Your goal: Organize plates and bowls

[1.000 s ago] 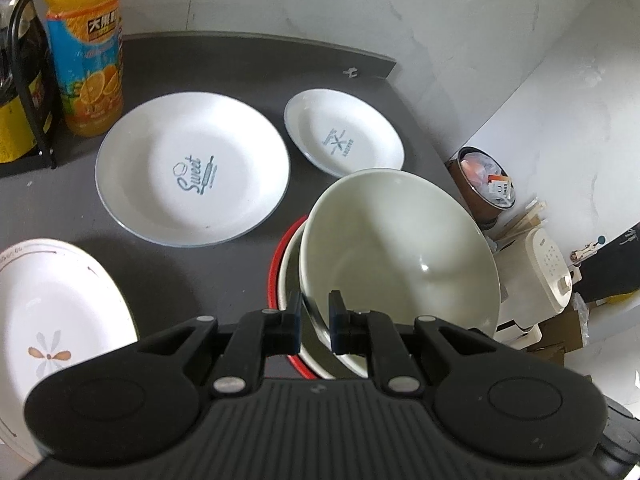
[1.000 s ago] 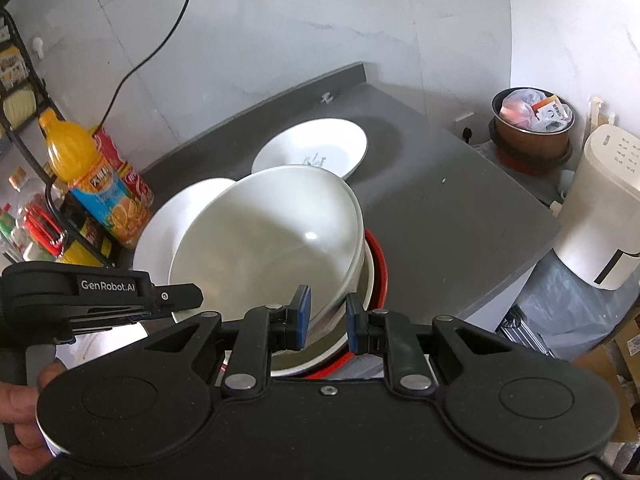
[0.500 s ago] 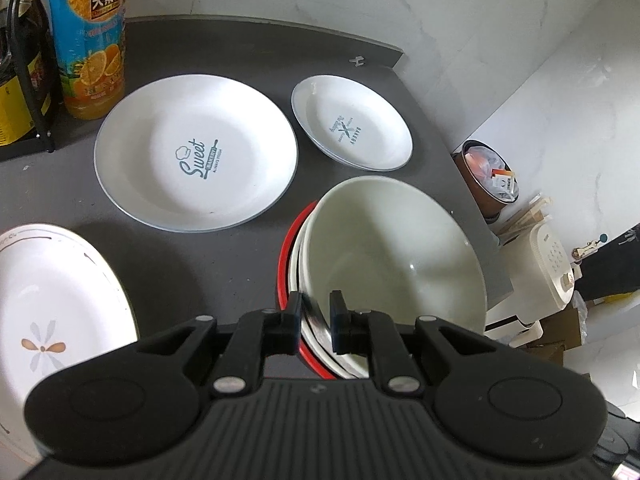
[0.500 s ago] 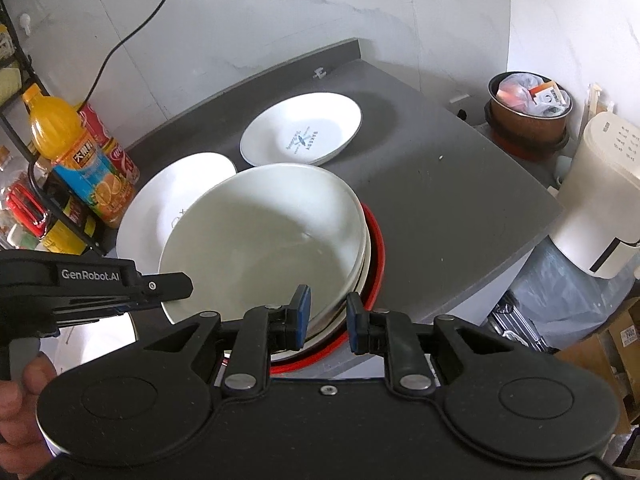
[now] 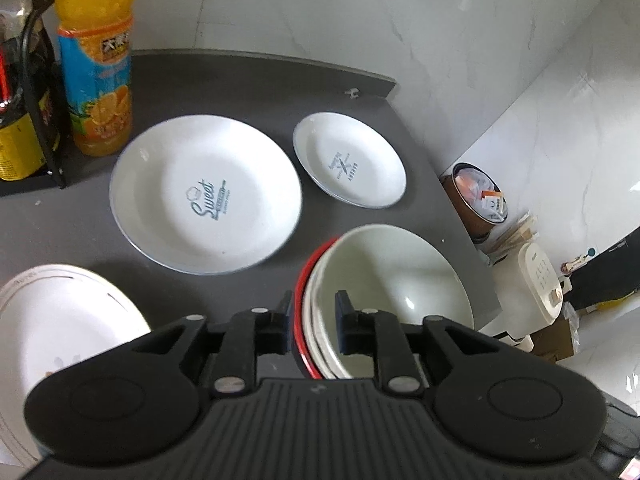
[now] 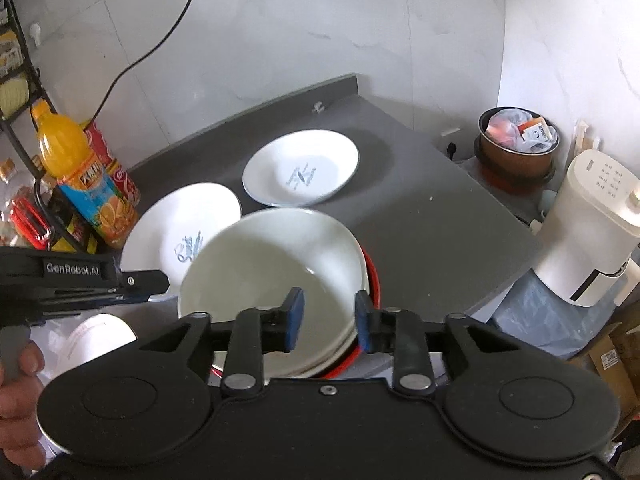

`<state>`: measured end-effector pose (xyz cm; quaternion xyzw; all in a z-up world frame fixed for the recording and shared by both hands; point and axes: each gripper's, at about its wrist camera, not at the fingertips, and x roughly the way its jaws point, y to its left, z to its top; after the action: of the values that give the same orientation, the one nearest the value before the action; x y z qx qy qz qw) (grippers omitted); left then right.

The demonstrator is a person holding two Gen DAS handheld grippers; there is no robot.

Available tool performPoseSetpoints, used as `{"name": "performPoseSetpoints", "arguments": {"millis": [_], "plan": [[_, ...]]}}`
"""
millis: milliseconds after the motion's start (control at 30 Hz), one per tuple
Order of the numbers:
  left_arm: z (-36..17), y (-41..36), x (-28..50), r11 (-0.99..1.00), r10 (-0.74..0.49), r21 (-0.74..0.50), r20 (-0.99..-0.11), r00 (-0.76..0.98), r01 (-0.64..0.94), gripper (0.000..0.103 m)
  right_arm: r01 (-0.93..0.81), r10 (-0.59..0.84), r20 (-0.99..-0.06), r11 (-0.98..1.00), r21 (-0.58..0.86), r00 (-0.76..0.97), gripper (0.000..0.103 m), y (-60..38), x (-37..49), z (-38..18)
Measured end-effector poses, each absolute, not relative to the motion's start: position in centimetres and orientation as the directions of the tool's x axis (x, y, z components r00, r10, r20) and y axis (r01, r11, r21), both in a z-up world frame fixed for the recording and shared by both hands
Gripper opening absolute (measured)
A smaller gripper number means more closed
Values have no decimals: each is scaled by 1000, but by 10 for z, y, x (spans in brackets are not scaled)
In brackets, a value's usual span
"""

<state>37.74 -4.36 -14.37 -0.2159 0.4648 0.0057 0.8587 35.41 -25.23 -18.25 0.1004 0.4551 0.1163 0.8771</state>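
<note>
At the near edge of the dark grey surface (image 5: 248, 92), a stack of bowls (image 5: 384, 292) is seen: a pale, glossy cream bowl on top, nested in white ones, with a red-rimmed bowl (image 6: 370, 280) at the bottom. The stack's near left rim lies between the fingers of the left gripper (image 5: 312, 326), which are apart; whether they touch it cannot be told. The fingers of the right gripper (image 6: 329, 322) are also apart, with blue pads, astride the stack's near right rim. Just behind the stack, a large white plate (image 5: 206, 194) printed "Sweet" is laid flat, and a smaller printed plate (image 5: 348, 166) lies beside it. A third plate (image 5: 60, 336) with a fine rim line is seen at the left. An orange juice bottle (image 5: 96, 60) stands upright behind the large plate. A hand (image 6: 18, 396) is seen on the left gripper's handle.
</note>
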Motion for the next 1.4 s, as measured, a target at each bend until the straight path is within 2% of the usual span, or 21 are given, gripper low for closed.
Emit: {"name": "performPoseSetpoints", "arguments": {"millis": [100, 167, 233, 333, 500, 867, 1300, 1400], "plan": [[-138, -35, 374, 903, -165, -358, -800, 577, -238, 35, -122, 306, -769, 949, 289, 561, 32, -246, 357, -176], [-136, -29, 373, 899, -148, -354, -800, 582, -259, 48, -131, 316, -767, 946, 295, 558, 36, -242, 360, -172], [-134, -21, 373, 894, -135, -353, -800, 585, -276, 52, -148, 324, -760, 945, 293, 563, 49, -234, 364, -167], [-133, -8, 373, 887, -113, -347, -803, 585, -305, 57, -176, 339, -753, 940, 291, 564, 52, -222, 373, -159], [-135, 16, 377, 861, -76, -351, -805, 589, -368, 59, -228, 385, -751, 923, 311, 536, 57, -199, 396, -153], [-145, 70, 402, 805, 29, -313, -828, 560, -504, 60, -316, 502, -749, 863, 395, 433, 58, -154, 466, -174], [-194, 108, 431, 688, 43, -326, -874, 484, -649, 60, -318, 496, -823, 855, 409, 275, 57, -109, 537, -223], [-207, 114, 436, 658, 27, -342, -880, 474, -671, 58, -294, 476, -842, 867, 402, 255, 54, -105, 551, -236]]}}
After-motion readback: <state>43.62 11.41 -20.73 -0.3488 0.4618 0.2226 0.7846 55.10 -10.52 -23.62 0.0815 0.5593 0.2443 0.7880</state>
